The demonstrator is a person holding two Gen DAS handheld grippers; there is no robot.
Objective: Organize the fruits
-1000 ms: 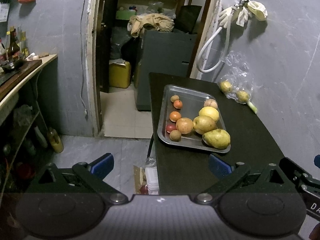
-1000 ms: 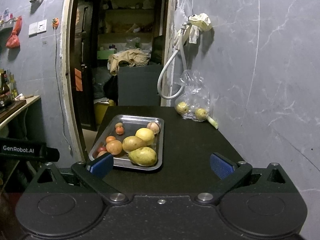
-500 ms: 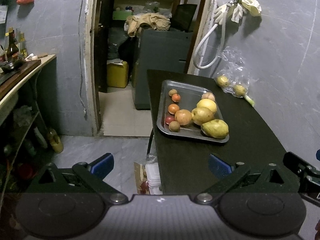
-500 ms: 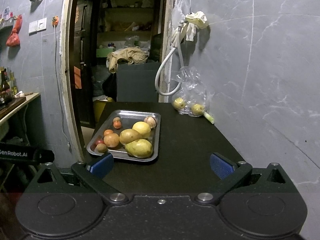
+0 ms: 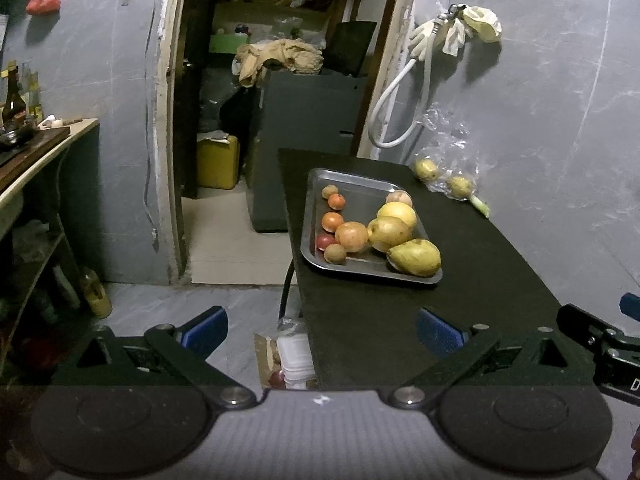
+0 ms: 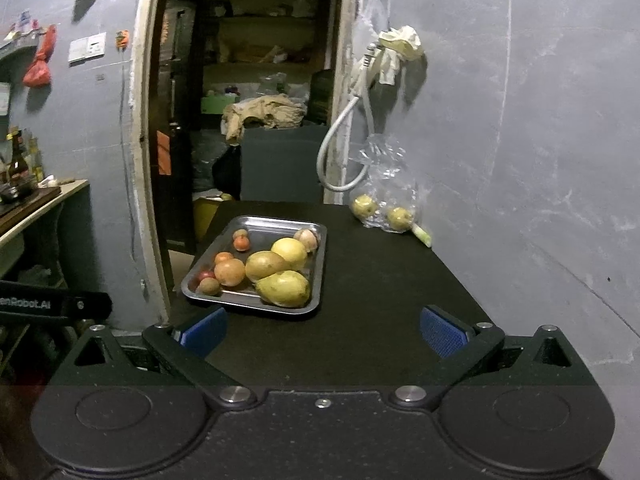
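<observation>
Beyond, black table (image 6: 380, 288) abuts grey wall (image 6: 520, 160).

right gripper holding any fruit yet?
No, the right gripper is open and empty, short of the tray where the fruit sits.

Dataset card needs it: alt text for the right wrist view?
A metal tray of mixed fruit sits on a black table, ahead of the open, empty right gripper. A clear bag holding two yellow fruits lies by the grey wall.
</observation>
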